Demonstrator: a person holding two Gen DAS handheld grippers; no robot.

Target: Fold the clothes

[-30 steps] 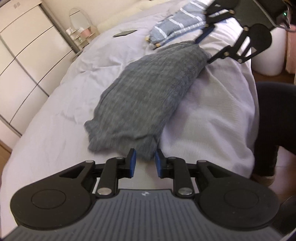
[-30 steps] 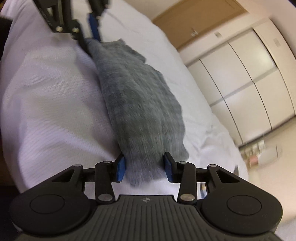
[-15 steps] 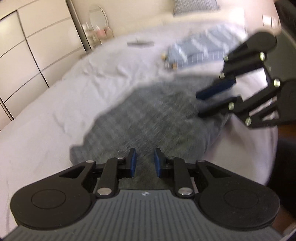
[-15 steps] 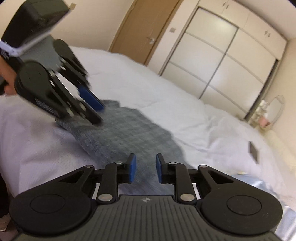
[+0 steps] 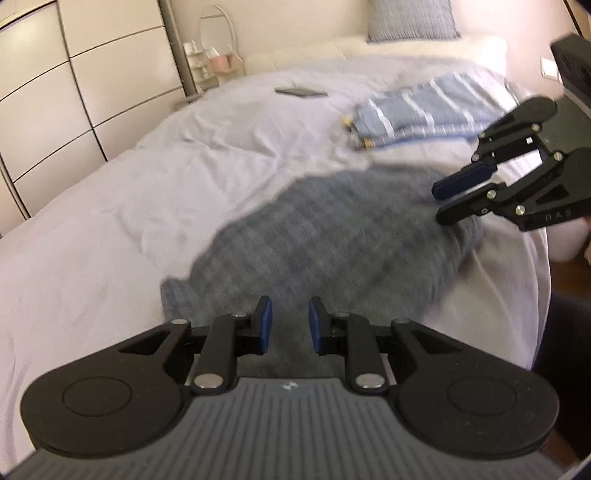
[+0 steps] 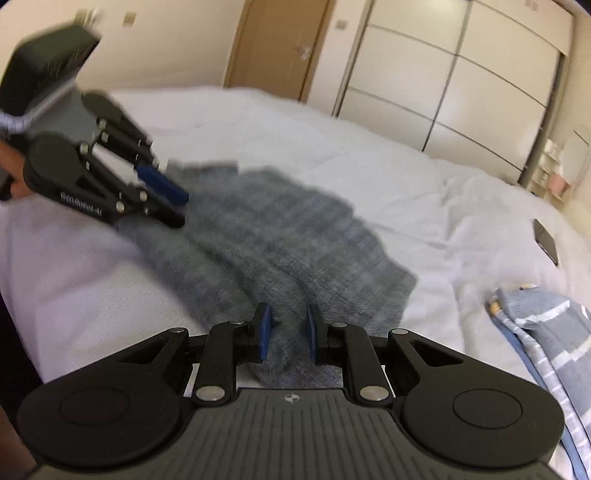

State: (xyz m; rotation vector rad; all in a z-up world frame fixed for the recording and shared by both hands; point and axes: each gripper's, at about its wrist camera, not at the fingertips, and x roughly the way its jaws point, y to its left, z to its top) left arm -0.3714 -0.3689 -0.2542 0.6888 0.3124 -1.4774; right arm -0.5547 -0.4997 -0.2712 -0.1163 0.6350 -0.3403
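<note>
Two tools hover low over the near edge of the bed (image 5: 110, 206), one at each end of a grey knitted sweater (image 5: 332, 236) that lies in a long, bunched strip across the white cover. The left tool (image 5: 290, 325) has its blue pads set a narrow gap apart with nothing between them, poised just above the sweater's near end. The right tool (image 6: 286, 328) looks the same, pads narrowly parted over a ridge of knit at the other end; whether they touch the wool I cannot tell. Each tool points along the strip toward the other, tilted slightly down.

To my eye the sweater is soft, thick and floppy, light enough to lift with a pinch but sure to sag and stretch, so I would take it at the two end edges or corners, gathering every layer of knit in one bite.

Further up the bed lies a blue striped garment (image 5: 424, 107), folded into a neat stack, with a dark phone (image 5: 301, 92) beyond it. Past that stand the wardrobe doors (image 5: 74, 92) and a small oval mirror (image 5: 218, 33).
</note>
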